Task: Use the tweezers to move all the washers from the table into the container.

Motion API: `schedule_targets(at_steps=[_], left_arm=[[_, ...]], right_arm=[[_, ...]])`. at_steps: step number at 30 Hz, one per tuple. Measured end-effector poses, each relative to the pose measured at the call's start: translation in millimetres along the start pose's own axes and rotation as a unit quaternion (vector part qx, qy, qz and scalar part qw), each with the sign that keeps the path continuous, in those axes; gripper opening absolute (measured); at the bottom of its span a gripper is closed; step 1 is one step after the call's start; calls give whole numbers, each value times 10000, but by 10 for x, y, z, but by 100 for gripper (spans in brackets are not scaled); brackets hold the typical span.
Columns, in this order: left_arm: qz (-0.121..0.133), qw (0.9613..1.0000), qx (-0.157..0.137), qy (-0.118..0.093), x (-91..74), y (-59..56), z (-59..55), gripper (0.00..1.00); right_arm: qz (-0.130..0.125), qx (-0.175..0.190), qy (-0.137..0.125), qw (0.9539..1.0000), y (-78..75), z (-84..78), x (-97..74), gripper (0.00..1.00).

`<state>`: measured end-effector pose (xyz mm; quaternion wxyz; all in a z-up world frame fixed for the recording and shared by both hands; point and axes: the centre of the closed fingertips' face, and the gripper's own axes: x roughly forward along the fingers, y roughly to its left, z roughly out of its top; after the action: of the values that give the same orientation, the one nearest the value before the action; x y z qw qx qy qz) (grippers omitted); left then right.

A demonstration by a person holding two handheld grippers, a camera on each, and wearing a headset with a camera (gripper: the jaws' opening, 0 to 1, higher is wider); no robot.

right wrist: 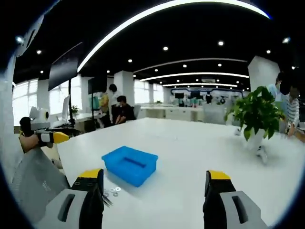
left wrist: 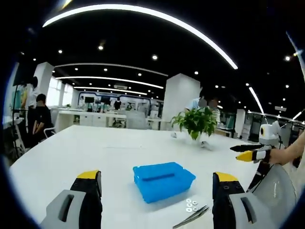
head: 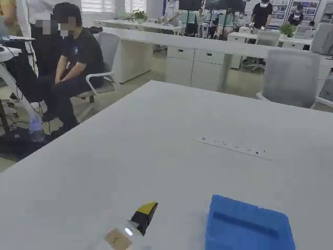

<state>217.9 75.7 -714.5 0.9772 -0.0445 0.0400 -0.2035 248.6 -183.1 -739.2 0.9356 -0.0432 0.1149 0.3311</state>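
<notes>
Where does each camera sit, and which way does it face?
Head view: on the headset, looking down over the white table at the blue container; one tongs tip shows.
Left gripper view: on the left tongs, jaws apart, facing container, washers, tweezers; right tongs at right.
Right gripper view: on the right tongs, jaws apart, facing container and washers.
All share the container.

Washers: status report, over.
Left tool open, empty. Right tool open, empty. Washers on table beside blue container, tweezers lying next to them, untouched. Potted plant far behind, not in the way.
</notes>
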Motion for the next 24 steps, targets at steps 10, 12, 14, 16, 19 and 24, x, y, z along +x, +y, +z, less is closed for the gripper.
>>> schedule_targets(at_steps=[10, 12, 14, 16, 19, 24], left_arm=[[18, 9999, 4, 158, 10, -3, -61, 99], [38, 9998, -14, 188, 10, 7, -76, 99], [43, 9998, -50, 195, 11, 12, -81, 99], [54, 9998, -48, 191, 9, 17, -77, 99], [119, 9998, -19, 184, 1, 46, -75, 99], [106, 9997, -29, 203, 0, 41, -84, 99]], right_arm=[[-45, 66, -99, 9999, -16, 30, -22, 79], [-50, 81, -99, 9999, -19, 30, -25, 79], [-68, 85, -113, 9999, -30, 35, -29, 79], [-68, 103, -133, 9998, -34, 41, -31, 79], [-72, 121, -146, 9998, -33, 41, -33, 79], [-116, 122, -202, 9997, -42, 57, -51, 79]])
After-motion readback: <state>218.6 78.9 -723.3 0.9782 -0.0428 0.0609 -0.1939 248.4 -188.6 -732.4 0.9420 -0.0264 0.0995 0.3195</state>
